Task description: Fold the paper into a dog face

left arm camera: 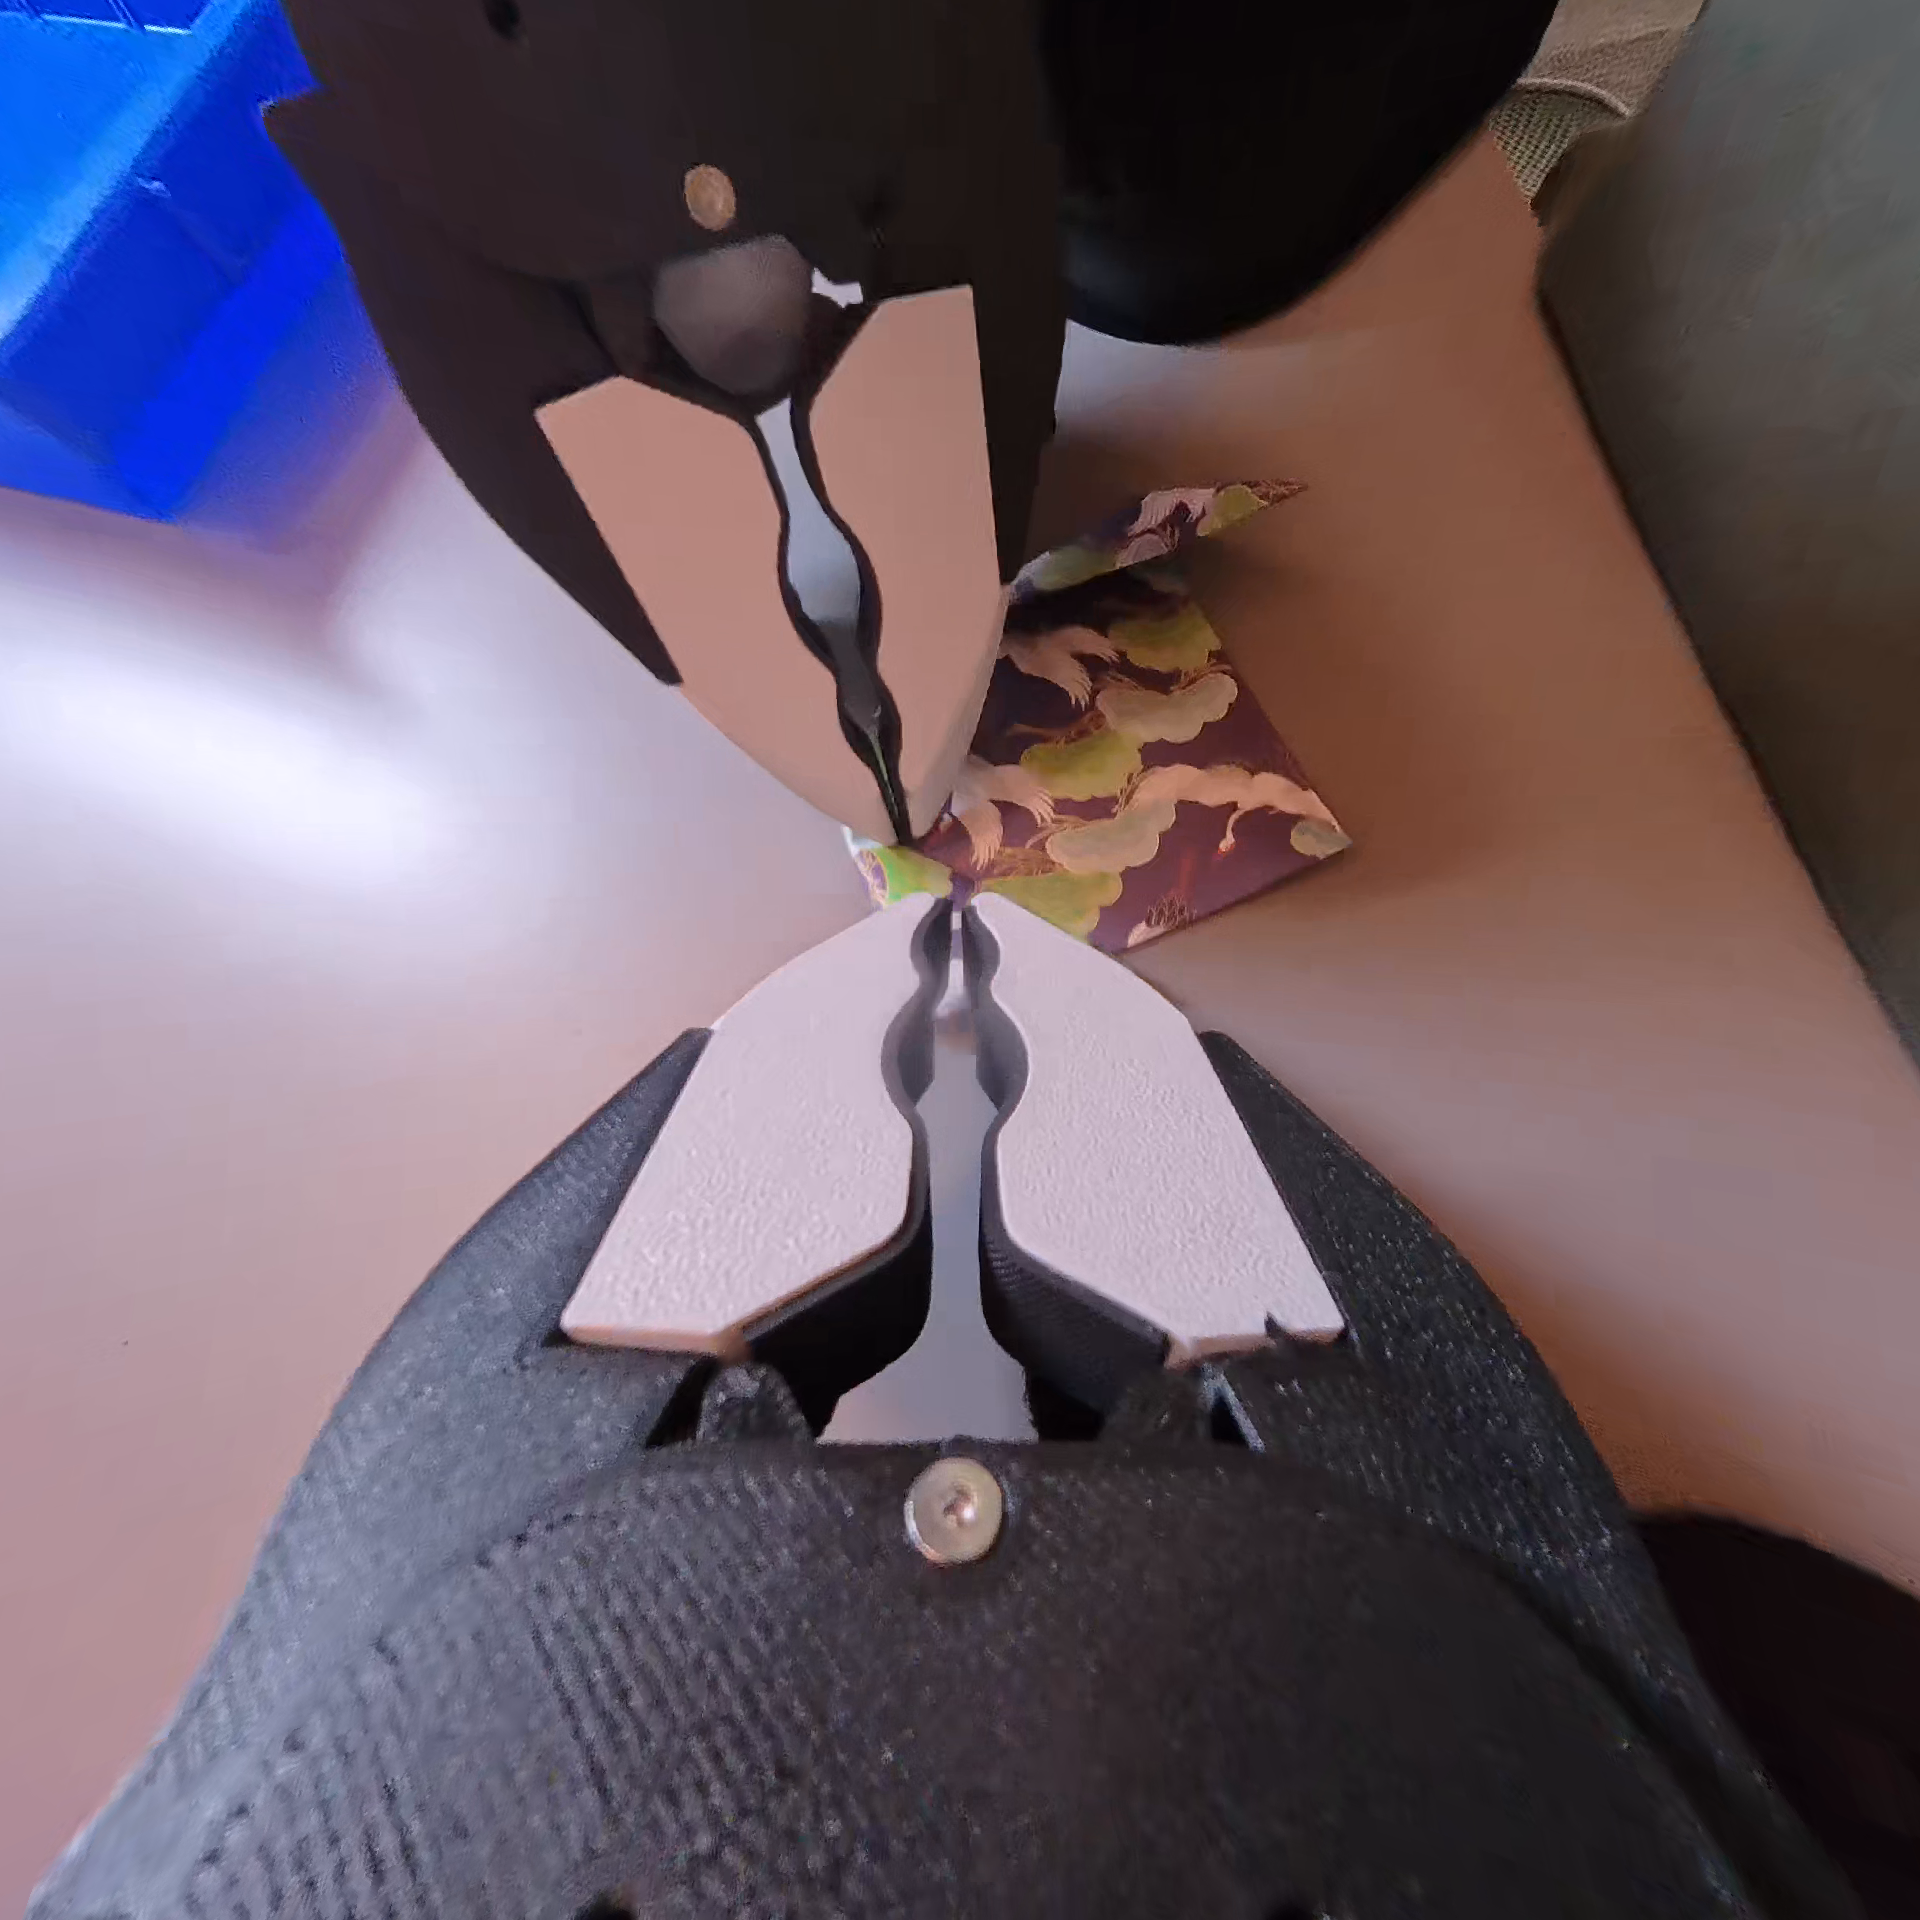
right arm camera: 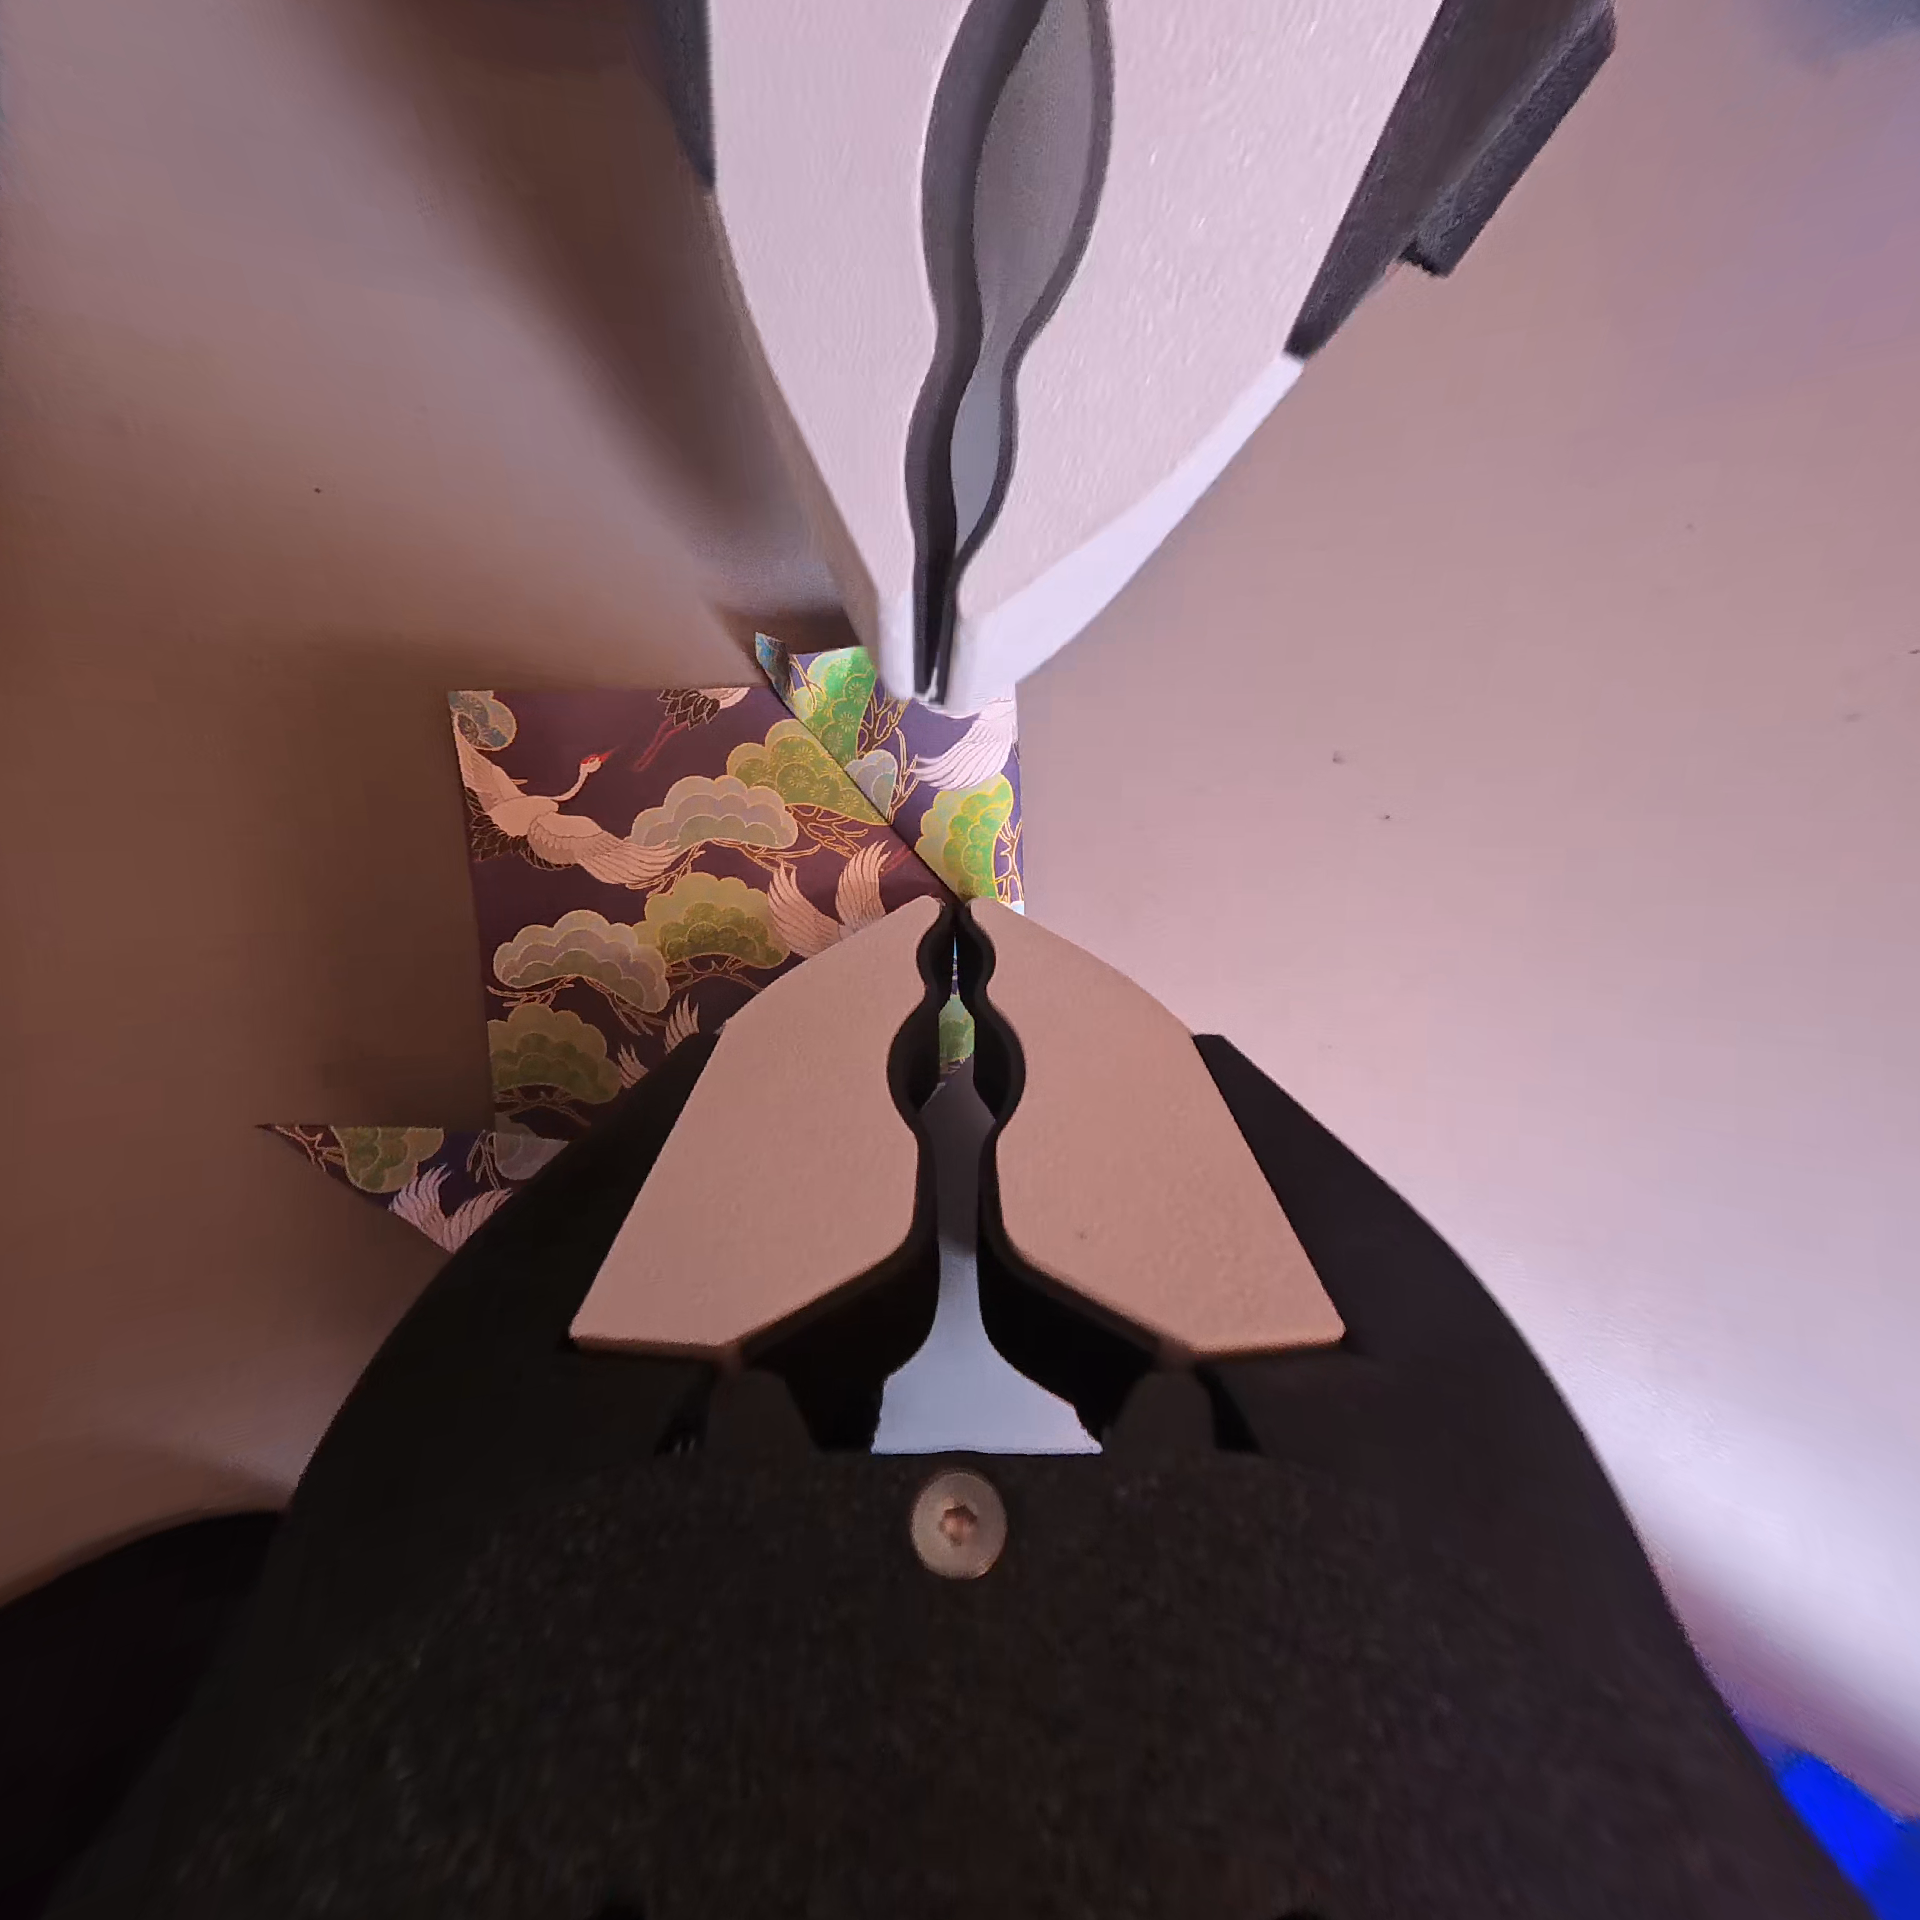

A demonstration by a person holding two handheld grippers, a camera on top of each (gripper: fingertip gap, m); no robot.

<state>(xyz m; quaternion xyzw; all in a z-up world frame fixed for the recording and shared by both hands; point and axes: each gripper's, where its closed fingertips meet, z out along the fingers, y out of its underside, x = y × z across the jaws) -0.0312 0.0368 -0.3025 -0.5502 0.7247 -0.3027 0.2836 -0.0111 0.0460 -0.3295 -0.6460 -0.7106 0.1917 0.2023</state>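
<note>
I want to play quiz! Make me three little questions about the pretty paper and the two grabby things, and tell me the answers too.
1. True or false: the patterned paper is still a flat, unfolded square.
2. Pick one. The tips of the left hand-held gripper and the right hand-held gripper are: A) far apart, B) close together at the same part of the paper, C) inside the blue bin.
3. Fill in: the paper lies on the ____.

Key: 1. False, it has folded flaps, and one corner sticks out. 2. B. 3. table.
</note>
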